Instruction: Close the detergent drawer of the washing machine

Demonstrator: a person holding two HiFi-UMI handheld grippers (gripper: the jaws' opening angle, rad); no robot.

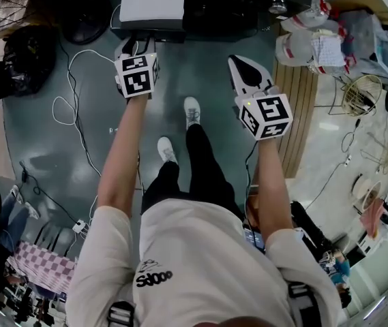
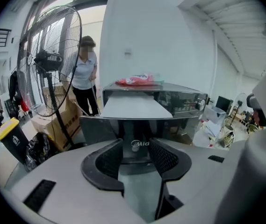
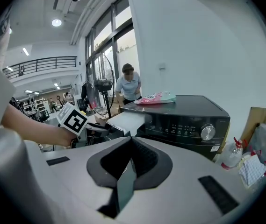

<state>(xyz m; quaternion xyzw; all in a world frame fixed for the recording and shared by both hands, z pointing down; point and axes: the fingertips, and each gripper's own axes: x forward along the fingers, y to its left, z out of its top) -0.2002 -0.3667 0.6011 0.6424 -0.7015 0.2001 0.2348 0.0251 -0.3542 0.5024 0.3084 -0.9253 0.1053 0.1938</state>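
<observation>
The black washing machine [image 1: 234, 5] stands at the top of the head view, its detergent drawer [image 1: 153, 0] pulled out with a white top. In the left gripper view the drawer [image 2: 135, 107] points at me, its dark front panel just beyond the jaws. My left gripper [image 1: 138, 44] [image 2: 136, 148] is open right in front of that panel, with nothing between the fingers. My right gripper [image 1: 238, 61] [image 3: 131, 141] hangs to the right, apart from the machine [image 3: 189, 115], its jaws shut on nothing. The right gripper view shows the drawer [image 3: 128, 120] sticking out.
A pink packet [image 2: 137, 80] lies on top of the machine. Bottles and bags [image 1: 316, 43] crowd the floor to its right. To its left are a standing fan [image 2: 48, 64], a person [image 2: 83, 73], cardboard boxes, a black bag [image 1: 26, 56] and floor cables [image 1: 71, 94].
</observation>
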